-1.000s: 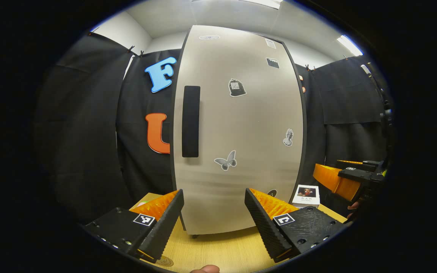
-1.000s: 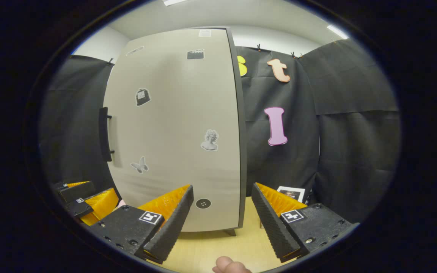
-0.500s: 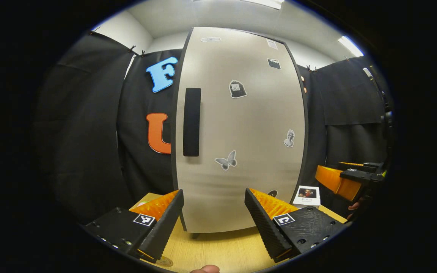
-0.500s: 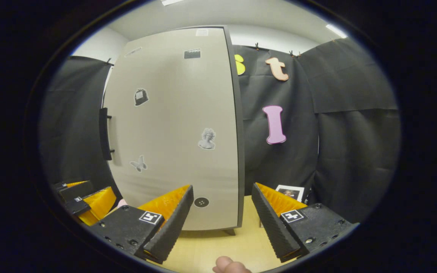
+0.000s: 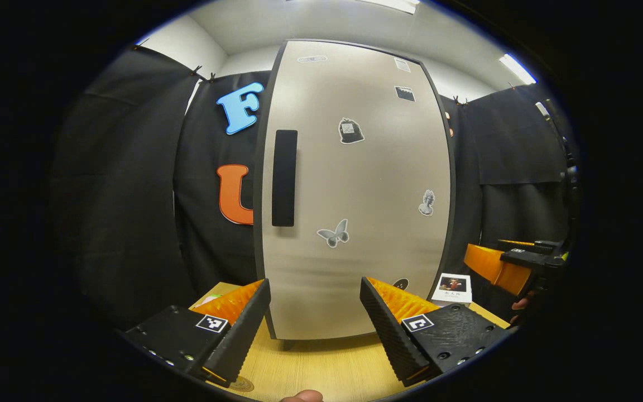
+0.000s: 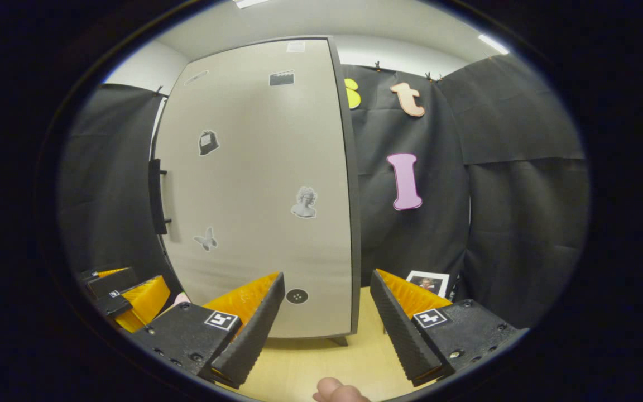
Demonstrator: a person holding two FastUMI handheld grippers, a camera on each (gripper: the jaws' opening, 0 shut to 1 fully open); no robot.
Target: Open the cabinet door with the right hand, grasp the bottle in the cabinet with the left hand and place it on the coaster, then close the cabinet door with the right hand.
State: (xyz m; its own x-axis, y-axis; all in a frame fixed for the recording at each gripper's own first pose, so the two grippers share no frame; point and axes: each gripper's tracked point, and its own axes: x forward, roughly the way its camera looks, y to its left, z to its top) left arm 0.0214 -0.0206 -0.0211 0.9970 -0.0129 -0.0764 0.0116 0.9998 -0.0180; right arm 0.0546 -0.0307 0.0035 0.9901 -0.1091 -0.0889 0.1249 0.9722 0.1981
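Change since earlier frames: both views have drifted slightly; the cabinet sits a little differently in each, nothing else has shifted.
Cabinet (image 5: 355, 190): stands upright on the bench (image 5: 321, 363), door shut, flush with its dark frame.
Door handle (image 5: 284, 177): dark vertical bar near the door's left edge in the left gripper view; seen edge-on at the same edge in the right gripper view (image 6: 157, 196).
Door face: carries several small stickers, among them a butterfly (image 5: 333, 234) and a bust (image 6: 304, 202).
Bottle: behind the shut door, position cannot be told.
Coaster (image 5: 241, 384): a small round disc at the bench's near edge, partly hidden under the left tool's finger.
Left tool (image 5: 315, 318): fingers wide apart, holding nothing, facing the lower door, short of it.
Right tool (image 6: 327, 318): fingers wide apart, holding nothing, aimed at the door's lower right corner, not touching it; also seen far right in the left gripper view (image 5: 514, 262).
Photo card (image 5: 452, 287): stands on the bench to the right of the cabinet, against the black cloth.
Person: a fingertip (image 6: 335, 389) shows at the bottom edge.
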